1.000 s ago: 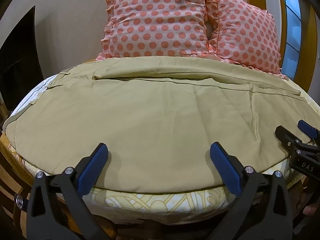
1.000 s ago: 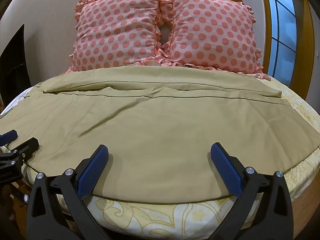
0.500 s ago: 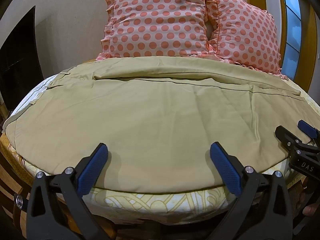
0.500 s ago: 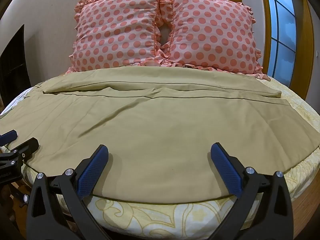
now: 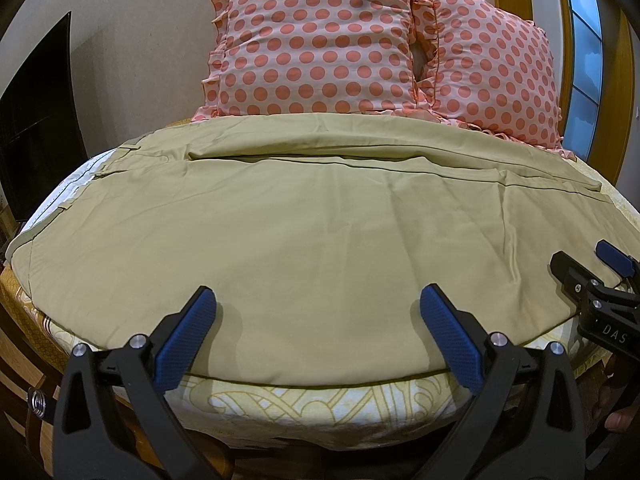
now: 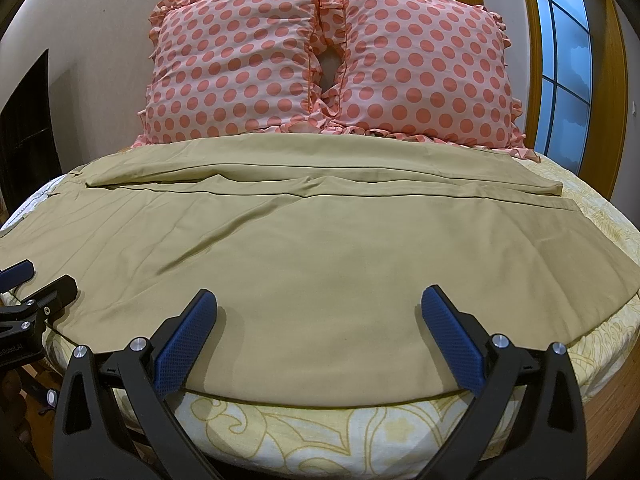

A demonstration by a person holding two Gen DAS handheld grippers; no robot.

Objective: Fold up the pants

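Note:
Khaki pants (image 5: 312, 232) lie spread flat across the bed, waistband at the left, legs running right; they also show in the right wrist view (image 6: 320, 256). One leg lies behind the other with a seam line between them. My left gripper (image 5: 320, 320) is open and empty, hovering over the near edge of the pants. My right gripper (image 6: 320, 320) is open and empty over the near edge further right. Each gripper shows at the side of the other's view, the right gripper (image 5: 592, 276) and the left gripper (image 6: 36, 288).
Two pink polka-dot pillows (image 6: 328, 64) lean against the wall behind the pants. The bed has a cream patterned sheet (image 6: 360, 428) and a wooden frame. A window (image 6: 564, 60) is at the right, a dark opening (image 5: 36, 120) at the left.

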